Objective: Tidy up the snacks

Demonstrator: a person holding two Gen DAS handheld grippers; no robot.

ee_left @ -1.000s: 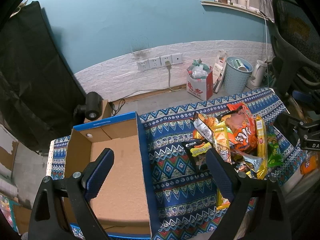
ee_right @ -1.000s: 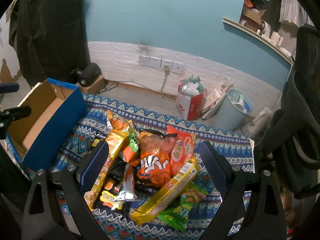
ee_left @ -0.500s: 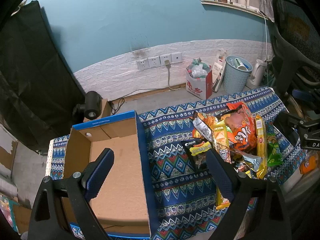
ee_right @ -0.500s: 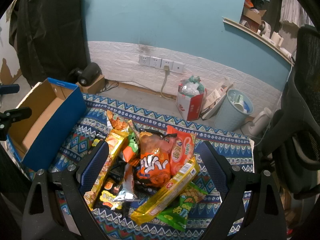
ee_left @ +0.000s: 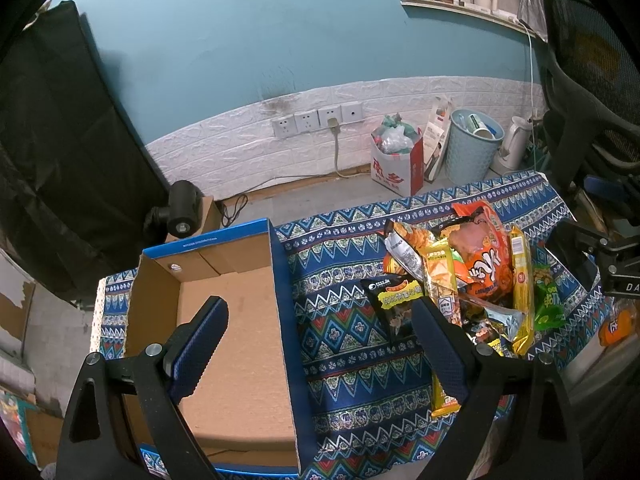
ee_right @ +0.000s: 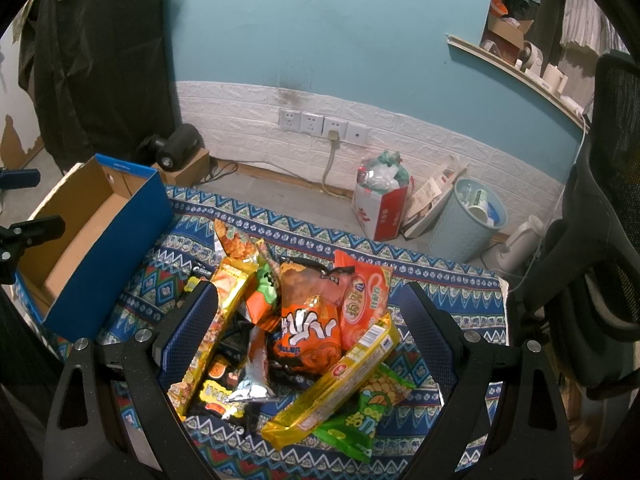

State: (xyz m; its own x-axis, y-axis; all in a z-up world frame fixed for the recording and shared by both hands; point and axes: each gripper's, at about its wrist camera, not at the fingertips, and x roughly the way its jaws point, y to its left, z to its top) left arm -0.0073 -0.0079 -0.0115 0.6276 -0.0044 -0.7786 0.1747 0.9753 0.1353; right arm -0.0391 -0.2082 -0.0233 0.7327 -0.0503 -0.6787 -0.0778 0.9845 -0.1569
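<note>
Box (ee_left: 224,320) near end cut off by frame btm; black packets (ee_right: 218,384) mostly buried under pile (labels unreadable); bin (ee_right: 468,220) contents too small.

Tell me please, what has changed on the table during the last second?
Nothing visibly changed. Both grippers, left and right, stay open and empty. The box is still empty, and the snack pile lies untouched on the cloth.
</note>
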